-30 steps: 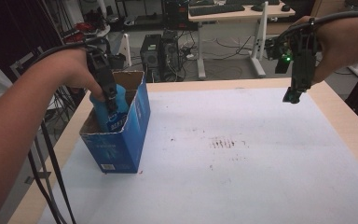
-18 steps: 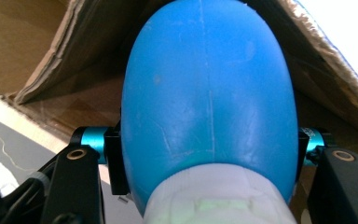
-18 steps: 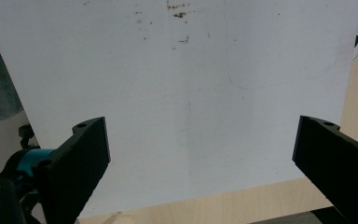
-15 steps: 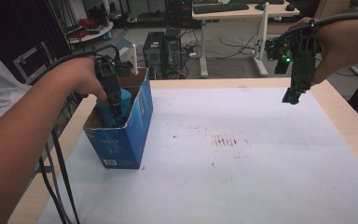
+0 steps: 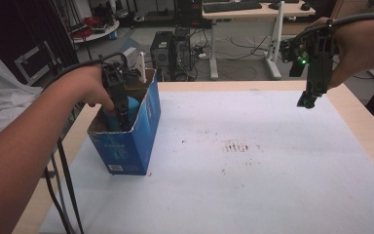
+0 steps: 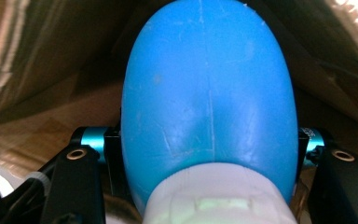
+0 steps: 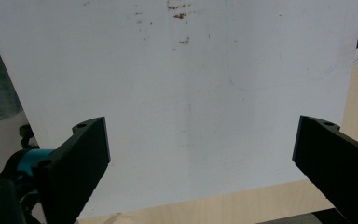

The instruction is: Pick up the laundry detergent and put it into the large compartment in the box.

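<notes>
My left gripper pinching blue bottle, lowering into blue box near desk left edge (placing step). Next: spread jaws, lift clear. Right gripper spread, idle above far right corner.

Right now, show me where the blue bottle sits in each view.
High view: blue bottle at left, down inside the open blue box, under the left gripper.
Left gripper view: centre, gripped from both sides.
Right gripper view: not in it.
Shared landmark: the box's brown inside walls.
</notes>
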